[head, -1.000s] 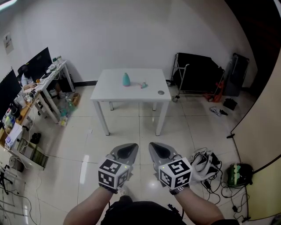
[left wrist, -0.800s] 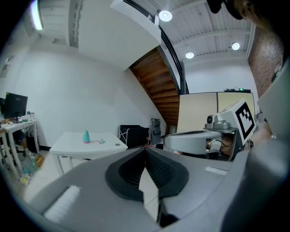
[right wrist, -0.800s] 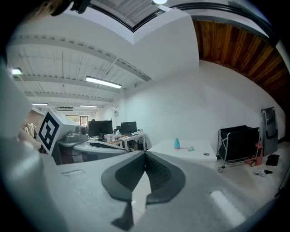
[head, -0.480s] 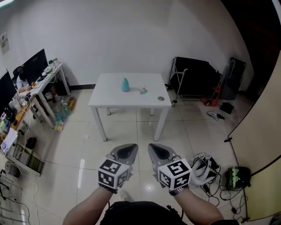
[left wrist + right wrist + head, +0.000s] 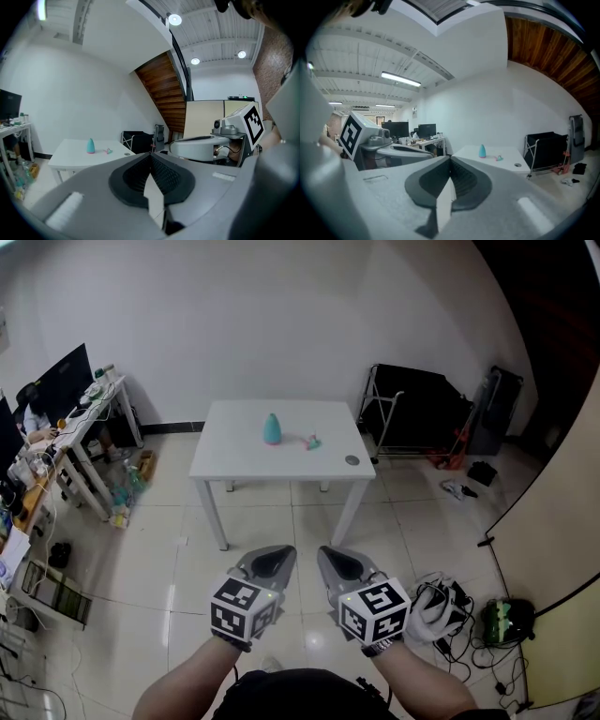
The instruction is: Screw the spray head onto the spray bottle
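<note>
now | left gripper (image 5: 266,557) jaws together | right gripper (image 5: 337,559) jaws together | side by side, pointing forward

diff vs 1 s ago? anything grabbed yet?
The person has stepped nearer the white table: it shows lower and slightly larger in the head view. Nothing grabbed: the left gripper and right gripper stay shut, empty, side by side. On the table, the teal bottle and spray head lie unmoved.

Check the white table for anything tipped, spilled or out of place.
Nothing stands out. The teal bottle stands upright on the table, the spray head lies apart beside it, and a small round object sits near the table's right edge. No spill shows.
</note>
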Available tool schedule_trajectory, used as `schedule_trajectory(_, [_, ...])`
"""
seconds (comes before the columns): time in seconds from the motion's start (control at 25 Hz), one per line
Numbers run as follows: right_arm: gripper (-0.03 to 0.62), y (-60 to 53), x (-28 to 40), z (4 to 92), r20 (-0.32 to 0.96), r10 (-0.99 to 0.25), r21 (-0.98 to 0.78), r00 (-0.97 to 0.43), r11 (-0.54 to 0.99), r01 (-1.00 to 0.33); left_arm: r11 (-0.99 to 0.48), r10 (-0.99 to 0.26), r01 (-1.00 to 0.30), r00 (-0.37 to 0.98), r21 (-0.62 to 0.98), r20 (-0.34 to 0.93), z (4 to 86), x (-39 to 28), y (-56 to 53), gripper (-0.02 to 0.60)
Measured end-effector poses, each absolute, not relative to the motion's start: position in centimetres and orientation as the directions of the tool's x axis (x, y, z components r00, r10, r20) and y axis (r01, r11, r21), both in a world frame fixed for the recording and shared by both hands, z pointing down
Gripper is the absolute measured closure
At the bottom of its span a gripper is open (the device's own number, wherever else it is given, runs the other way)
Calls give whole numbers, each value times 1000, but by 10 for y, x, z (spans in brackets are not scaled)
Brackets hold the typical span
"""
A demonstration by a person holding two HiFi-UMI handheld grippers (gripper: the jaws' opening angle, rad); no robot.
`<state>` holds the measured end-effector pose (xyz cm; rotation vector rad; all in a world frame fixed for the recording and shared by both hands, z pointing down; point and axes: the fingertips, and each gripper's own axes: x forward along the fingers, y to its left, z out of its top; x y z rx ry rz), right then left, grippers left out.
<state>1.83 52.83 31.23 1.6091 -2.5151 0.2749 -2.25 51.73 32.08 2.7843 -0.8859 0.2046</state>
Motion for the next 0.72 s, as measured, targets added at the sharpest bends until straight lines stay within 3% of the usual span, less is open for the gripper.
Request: schedule_trajectory(0.72, [603,482,-25,321,243,-888,-83,-390,381,-921,-809,-524,-559,826,183,208,332,-64,473,566])
